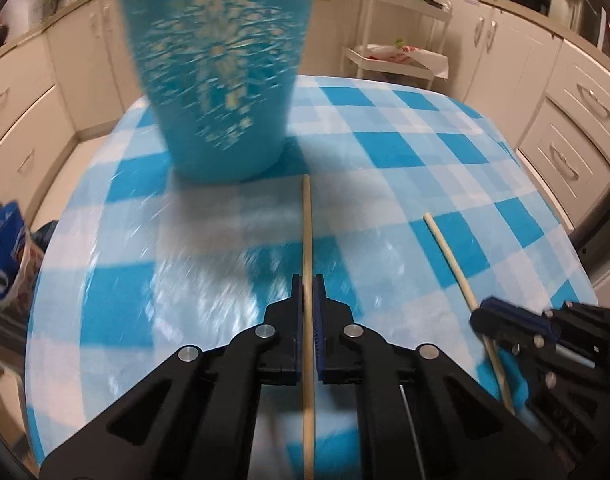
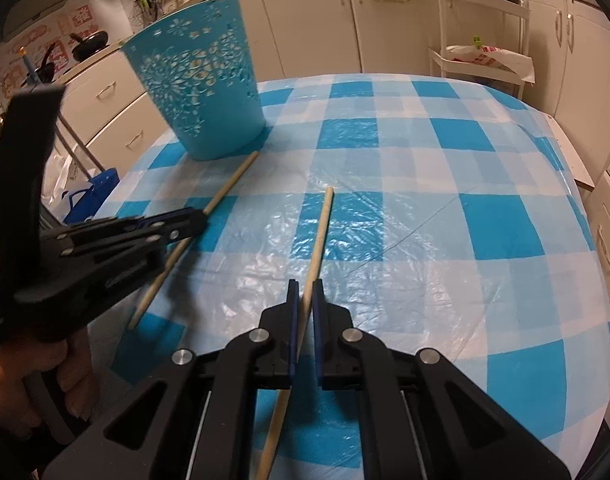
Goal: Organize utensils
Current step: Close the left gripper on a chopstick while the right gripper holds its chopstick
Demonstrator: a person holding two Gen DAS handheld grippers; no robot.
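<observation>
A teal cut-out basket (image 1: 217, 68) stands on the checked table (image 1: 425, 152), also seen in the right wrist view (image 2: 205, 88). My left gripper (image 1: 308, 292) is shut on a wooden chopstick (image 1: 306, 232) whose tip points at the basket's base. It also shows in the right wrist view (image 2: 201, 216) with that chopstick (image 2: 229, 184). My right gripper (image 2: 304, 292) is shut on a second wooden chopstick (image 2: 321, 232), held low over the table. It shows in the left wrist view (image 1: 481, 318) with its chopstick (image 1: 449, 256).
Cream kitchen cabinets (image 2: 313, 12) ring the table. A white trolley (image 2: 485, 56) with bags stands at the back right. A blue bag (image 1: 5, 256) sits by the table's left edge. The tablecloth is covered in glossy plastic.
</observation>
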